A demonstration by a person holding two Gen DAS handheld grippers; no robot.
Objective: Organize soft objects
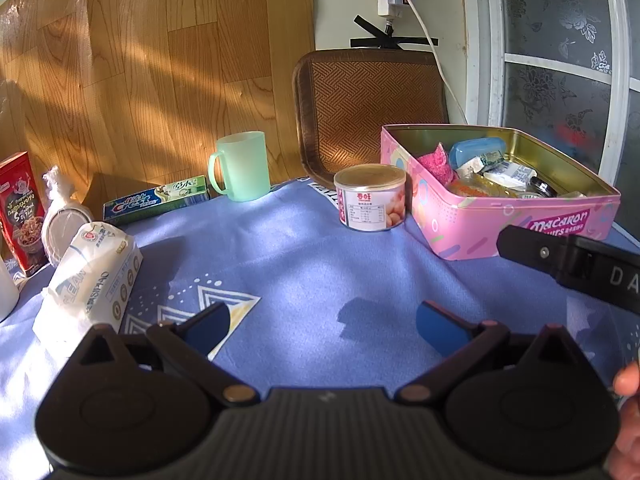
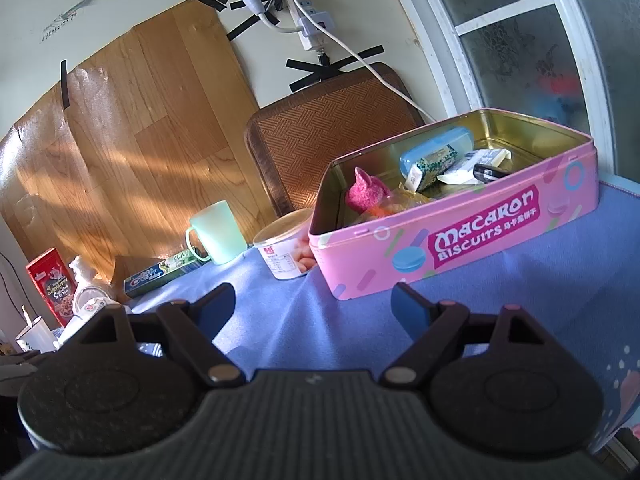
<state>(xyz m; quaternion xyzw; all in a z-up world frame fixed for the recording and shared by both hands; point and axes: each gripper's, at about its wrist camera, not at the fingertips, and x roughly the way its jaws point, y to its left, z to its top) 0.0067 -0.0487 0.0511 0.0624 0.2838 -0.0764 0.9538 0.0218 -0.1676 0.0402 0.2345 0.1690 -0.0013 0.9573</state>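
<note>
left gripper [image 1: 322, 330] wide open, nothing in it, over blue cloth [image 1: 304, 264]. right gripper [image 2: 314, 308] also spread wide, empty. pink biscuit tin [image 2: 460, 236] just ahead & right of right gripper, lid off, w/ pink fuzzy thing [image 2: 366, 194], blue case [image 2: 436, 146] & packets inside. white soft pack [image 1: 90, 276] lies ahead-left of left gripper; can [image 1: 370, 198] ahead, just beside the tin.

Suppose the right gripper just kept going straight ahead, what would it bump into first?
Most likely the pink biscuit tin, though depth is unclear. The right gripper, fingers open and empty, points at its near left corner.
</note>
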